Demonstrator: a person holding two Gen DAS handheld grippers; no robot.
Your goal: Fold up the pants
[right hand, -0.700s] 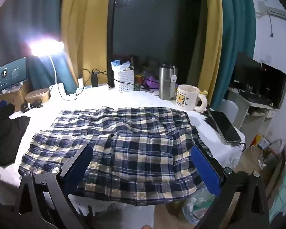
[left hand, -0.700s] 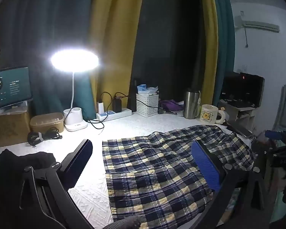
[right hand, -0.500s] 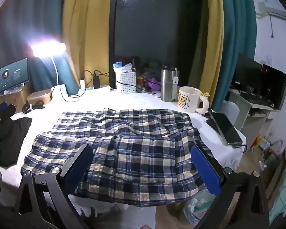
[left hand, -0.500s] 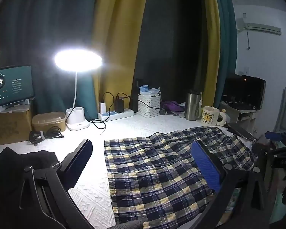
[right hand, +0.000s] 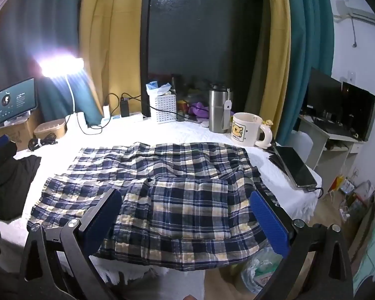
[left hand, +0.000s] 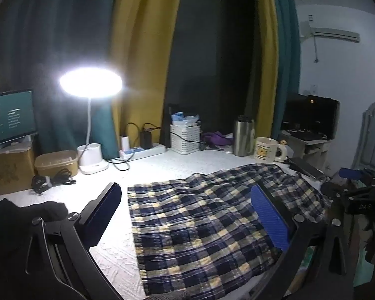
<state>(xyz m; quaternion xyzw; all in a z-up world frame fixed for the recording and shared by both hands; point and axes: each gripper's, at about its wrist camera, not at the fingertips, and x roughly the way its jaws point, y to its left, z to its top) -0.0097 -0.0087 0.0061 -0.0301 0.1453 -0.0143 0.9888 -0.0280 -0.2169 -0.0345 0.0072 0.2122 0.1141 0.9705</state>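
Blue, white and yellow plaid pants (right hand: 177, 190) lie spread flat on a white-covered table (right hand: 187, 131), their near edge hanging over the front. My right gripper (right hand: 185, 215) hovers wide open above that near edge, nothing between its blue pads (right hand: 268, 220). In the left wrist view the same pants (left hand: 207, 222) stretch off to the right. My left gripper (left hand: 187, 212) is wide open above their left end, holding nothing. The right gripper (left hand: 357, 195) shows at that view's right edge.
A dark garment (right hand: 15, 177) lies on the table's left. Along the back stand a lit lamp (left hand: 90, 82), a power strip (left hand: 142, 150), a white basket (right hand: 165, 108), a steel tumbler (right hand: 218, 111) and a bear mug (right hand: 247, 130). A phone (right hand: 296, 166) sits at the right edge.
Both grippers have drawn back a little, so the pants sit slightly farther off in each view. Jaws stay wide open; the pants lie as before.
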